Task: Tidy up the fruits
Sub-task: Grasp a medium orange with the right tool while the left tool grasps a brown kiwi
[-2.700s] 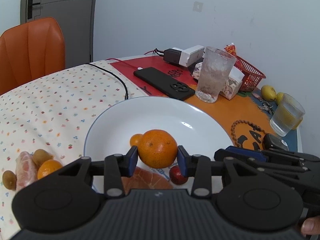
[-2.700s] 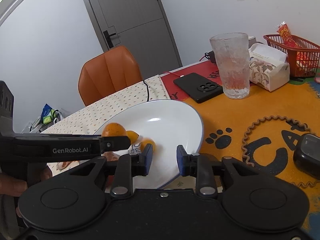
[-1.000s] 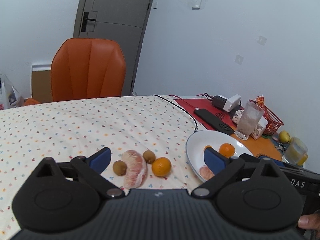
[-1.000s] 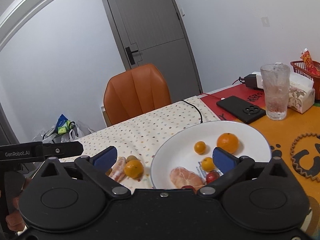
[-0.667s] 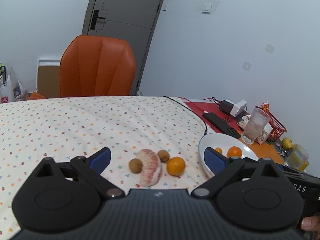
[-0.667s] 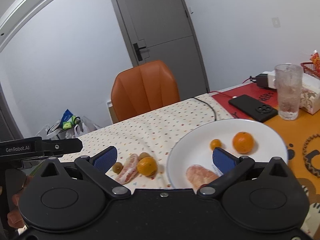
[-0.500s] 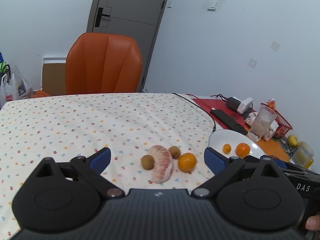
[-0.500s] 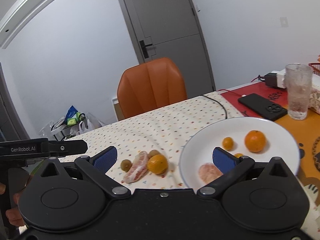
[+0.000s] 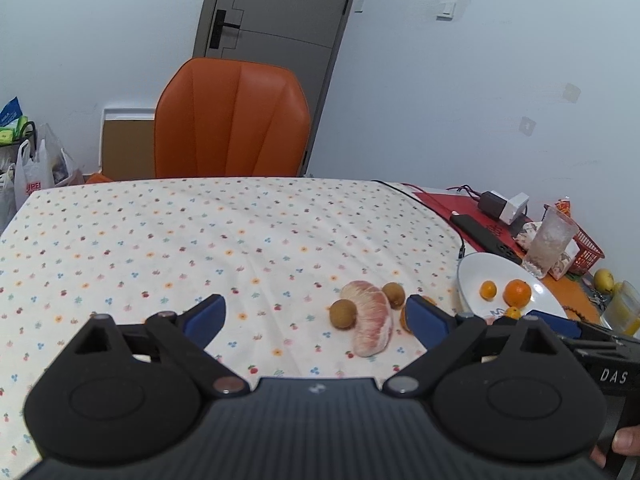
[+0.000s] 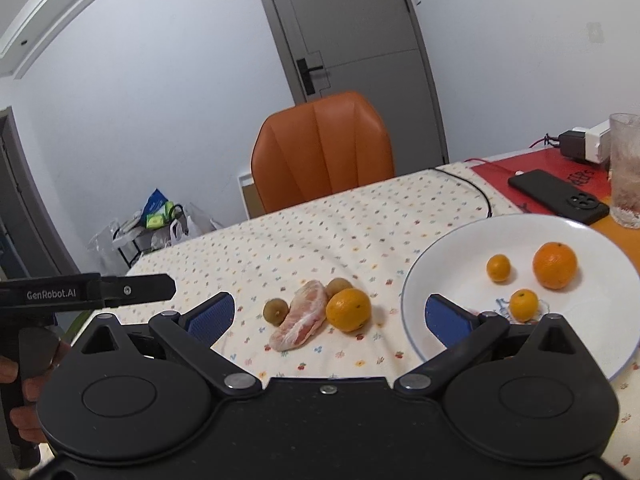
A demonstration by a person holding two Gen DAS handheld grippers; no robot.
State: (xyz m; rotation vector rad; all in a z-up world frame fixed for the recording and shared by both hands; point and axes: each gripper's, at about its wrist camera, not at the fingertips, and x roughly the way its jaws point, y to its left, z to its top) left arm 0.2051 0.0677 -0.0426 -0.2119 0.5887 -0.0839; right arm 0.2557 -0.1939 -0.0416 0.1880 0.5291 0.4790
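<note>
A peeled pomelo wedge (image 9: 372,320) (image 10: 300,322) lies on the dotted tablecloth with two brown kiwis (image 10: 276,311) (image 9: 342,313) and an orange (image 10: 348,309) beside it. To their right a white plate (image 10: 424,280) (image 9: 470,270) holds a large orange (image 10: 554,265) (image 9: 517,292) and two small ones (image 10: 498,268). My left gripper (image 9: 316,320) is open above the cloth, nothing between its fingers. My right gripper (image 10: 327,316) is open too, with the loose fruit showing between its fingers.
An orange chair (image 9: 232,120) stands behind the table. At the right are a black phone (image 10: 558,196), a frosted glass (image 10: 625,168), a charger, a red basket (image 9: 586,248) and a lemon (image 9: 603,279). Bags sit on the floor at the left.
Both grippers pulled back and swung left. The left one let go of the large orange, which now rests on the plate, and opened wide. The right one opened as well.
</note>
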